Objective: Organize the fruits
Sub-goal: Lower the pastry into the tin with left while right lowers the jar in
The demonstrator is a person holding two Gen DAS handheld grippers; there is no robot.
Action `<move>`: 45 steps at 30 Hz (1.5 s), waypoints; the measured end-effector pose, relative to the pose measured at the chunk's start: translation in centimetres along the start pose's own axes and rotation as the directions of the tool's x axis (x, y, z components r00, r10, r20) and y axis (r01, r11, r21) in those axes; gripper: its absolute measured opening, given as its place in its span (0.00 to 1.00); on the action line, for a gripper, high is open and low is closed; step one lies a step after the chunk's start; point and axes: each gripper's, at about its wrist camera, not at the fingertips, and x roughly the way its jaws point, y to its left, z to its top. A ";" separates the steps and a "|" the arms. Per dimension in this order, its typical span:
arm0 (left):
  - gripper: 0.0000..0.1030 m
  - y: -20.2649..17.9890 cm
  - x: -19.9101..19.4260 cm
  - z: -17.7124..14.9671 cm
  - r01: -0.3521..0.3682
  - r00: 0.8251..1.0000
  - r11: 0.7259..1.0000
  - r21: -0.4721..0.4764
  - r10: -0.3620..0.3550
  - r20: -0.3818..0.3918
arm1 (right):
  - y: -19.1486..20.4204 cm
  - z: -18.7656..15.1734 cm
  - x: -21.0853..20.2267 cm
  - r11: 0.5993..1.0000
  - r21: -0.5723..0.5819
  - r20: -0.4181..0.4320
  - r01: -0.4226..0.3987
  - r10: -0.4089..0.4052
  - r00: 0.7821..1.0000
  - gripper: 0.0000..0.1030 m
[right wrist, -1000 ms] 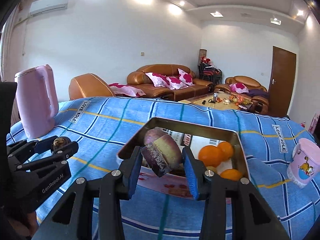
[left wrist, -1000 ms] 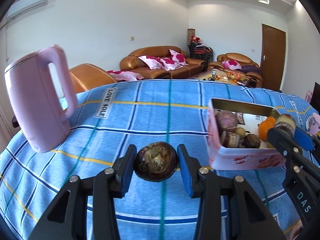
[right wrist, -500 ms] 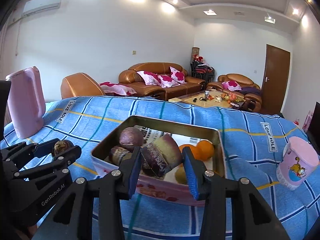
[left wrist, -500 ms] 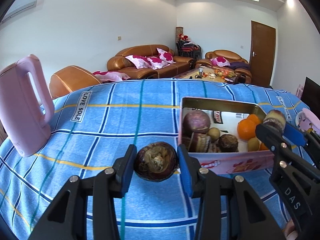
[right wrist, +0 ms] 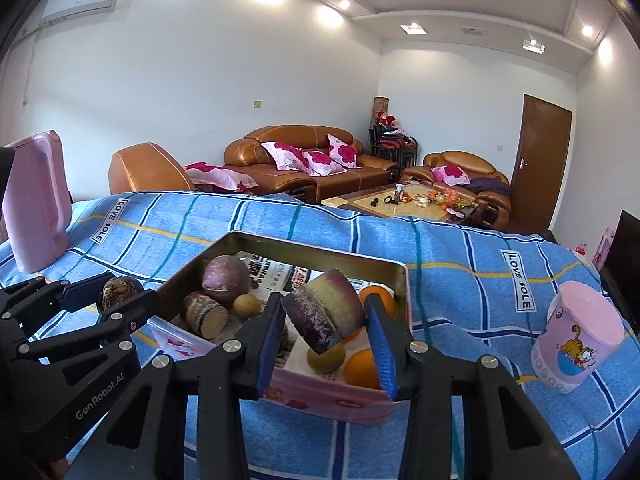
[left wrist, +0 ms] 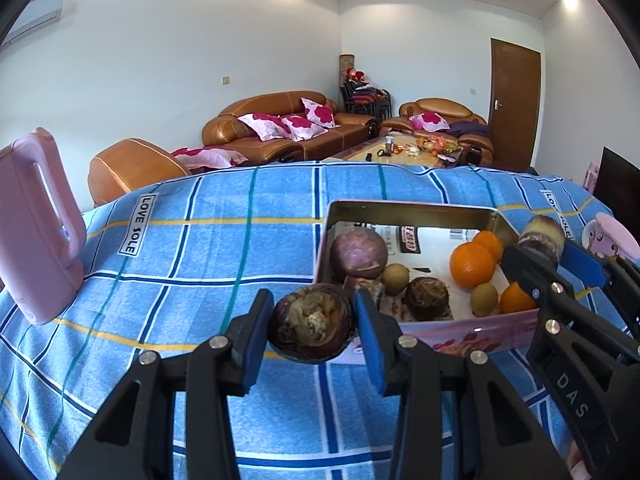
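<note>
- on the blue checked cloth [left wrist: 208, 248], a rectangular pink-sided tin box with a gold rim [left wrist: 412, 210] holds oranges [left wrist: 472, 265], small brown kiwis [left wrist: 395, 278], a round purple fruit [left wrist: 358, 247] and dark cut pieces.
- left gripper [left wrist: 314, 322]: blue pads pinch a dark purple-brown round fruit with a wrinkled pale end [left wrist: 313, 329], held off the cloth, just short of the box's near left corner.
- right gripper [right wrist: 326, 326]: pads pinch a wedge-shaped purple and yellow-green cut fruit [right wrist: 326, 314], poised over the box's near right part, above an orange and a kiwi.
- change: a second ago the box sat further right in the left view; it now lies almost straight ahead. in the right view the box has slid under the wedge. both grips unchanged.
- meaning: both pieces are on the carry-in leg; the right looks ready to release, the left likely needs a little more travel over the rim.
- bystanders: tall pink plastic kettle [left wrist: 34, 232] far left, pink cartoon cup [right wrist: 576, 336] right of the box; both well apart from it.
</note>
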 end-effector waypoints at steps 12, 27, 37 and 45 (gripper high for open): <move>0.42 -2.9 0.4 1.9 0.031 0.999 0.999 0.035 -0.033 0.040 | -3.0 0.6 0.5 0.997 0.071 0.007 0.028 -0.028 1.000 0.42; 0.42 -5.1 2.4 3.0 0.079 0.997 0.997 0.025 -0.080 0.025 | -4.5 1.1 1.4 0.989 0.118 0.012 0.088 -0.090 0.996 0.42; 0.42 -4.3 3.0 3.3 0.128 0.992 0.992 -0.001 -0.128 0.009 | -3.5 1.2 0.6 0.986 0.073 0.085 0.149 -0.155 0.984 0.42; 0.42 -3.5 3.8 3.7 0.170 0.985 0.985 -0.033 -0.171 -0.025 | -3.6 1.4 0.8 0.984 0.100 0.043 0.145 -0.150 0.988 0.42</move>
